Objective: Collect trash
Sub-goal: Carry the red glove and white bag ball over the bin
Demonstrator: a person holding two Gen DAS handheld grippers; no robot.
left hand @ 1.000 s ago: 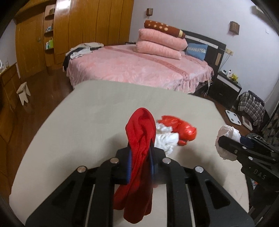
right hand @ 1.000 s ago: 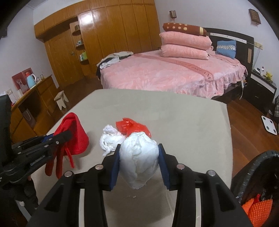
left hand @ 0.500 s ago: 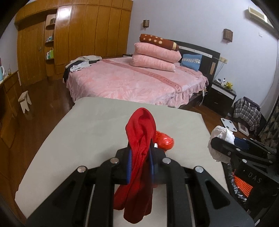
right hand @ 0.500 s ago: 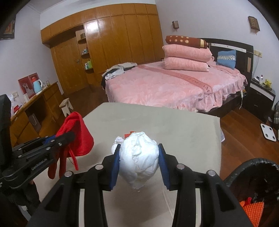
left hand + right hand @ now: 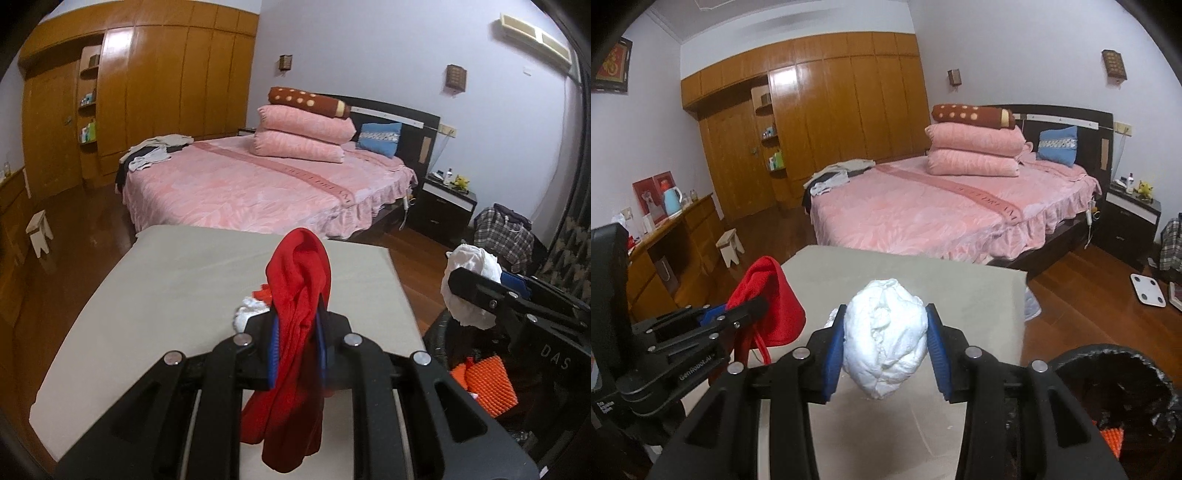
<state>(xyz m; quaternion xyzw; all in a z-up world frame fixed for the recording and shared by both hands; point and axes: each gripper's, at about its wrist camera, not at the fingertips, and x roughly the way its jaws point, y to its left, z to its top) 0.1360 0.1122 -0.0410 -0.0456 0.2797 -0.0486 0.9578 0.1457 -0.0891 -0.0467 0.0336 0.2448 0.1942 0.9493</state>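
Observation:
My left gripper is shut on a red cloth that hangs between its blue pads, held above the beige table. It also shows in the right wrist view. My right gripper is shut on a crumpled white wad, also seen in the left wrist view, near the rim of a black-lined trash bin. White trash and red trash lie on the table, partly hidden behind the left gripper.
The bin stands off the table's right edge and holds orange mesh trash. A pink bed lies beyond the table. A small stool and wooden floor are at the left, a nightstand at the right.
Both grippers have risen and pulled back from the table with their loads. The right gripper with the white wad has moved towards the bin, which now shows more in both views.

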